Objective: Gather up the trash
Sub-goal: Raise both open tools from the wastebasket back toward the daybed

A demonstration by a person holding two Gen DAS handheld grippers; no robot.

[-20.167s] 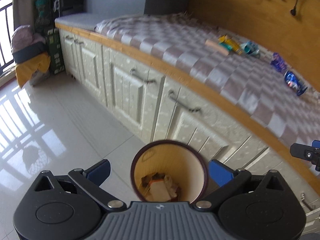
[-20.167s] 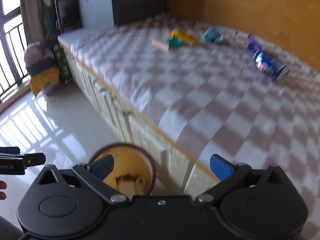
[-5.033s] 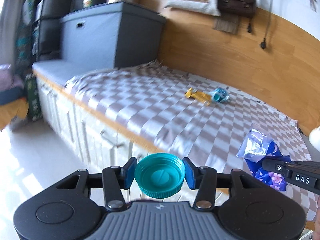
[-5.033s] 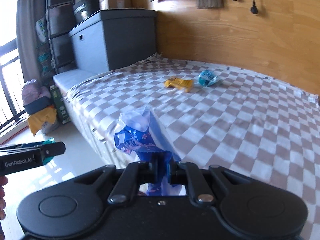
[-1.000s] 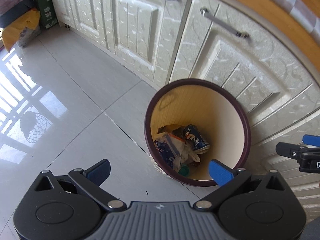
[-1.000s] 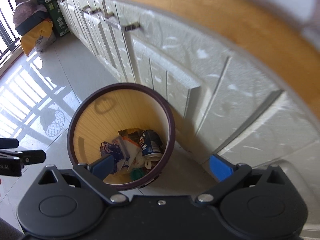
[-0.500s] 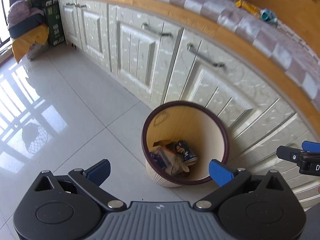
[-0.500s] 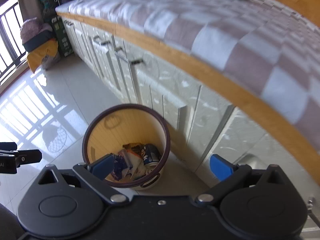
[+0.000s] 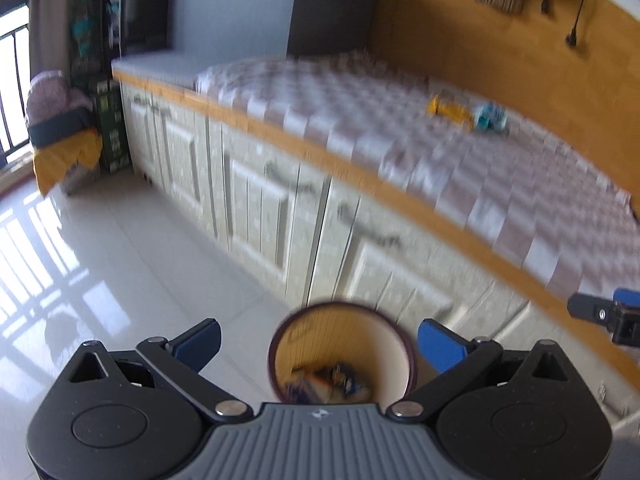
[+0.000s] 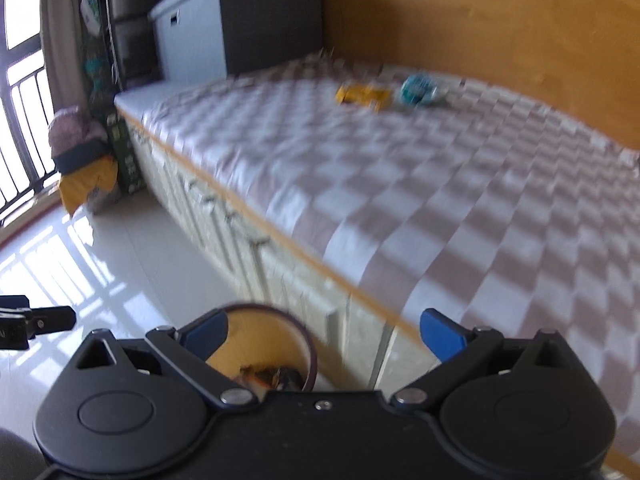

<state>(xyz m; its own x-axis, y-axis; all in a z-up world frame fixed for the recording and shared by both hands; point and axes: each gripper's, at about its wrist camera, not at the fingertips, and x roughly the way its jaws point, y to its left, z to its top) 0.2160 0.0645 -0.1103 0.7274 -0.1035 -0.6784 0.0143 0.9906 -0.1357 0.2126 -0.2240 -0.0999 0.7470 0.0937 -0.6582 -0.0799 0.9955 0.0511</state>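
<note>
Yellow wrapper (image 10: 362, 95) and a teal wrapper (image 10: 418, 90) lie side by side on the checked bedspread (image 10: 440, 208), far ahead of both sets of fingers, touching or nearly so. The risk, as I judge it, is that a grab at one nudges the other away, or pinches the loose cloth with it. The bin (image 9: 342, 354) sits on the floor between the left gripper (image 9: 318, 340) fingers, trash inside. Both the left and the right gripper (image 10: 324, 330) are tipped forward toward the bed, fingers spread wide and empty
</note>
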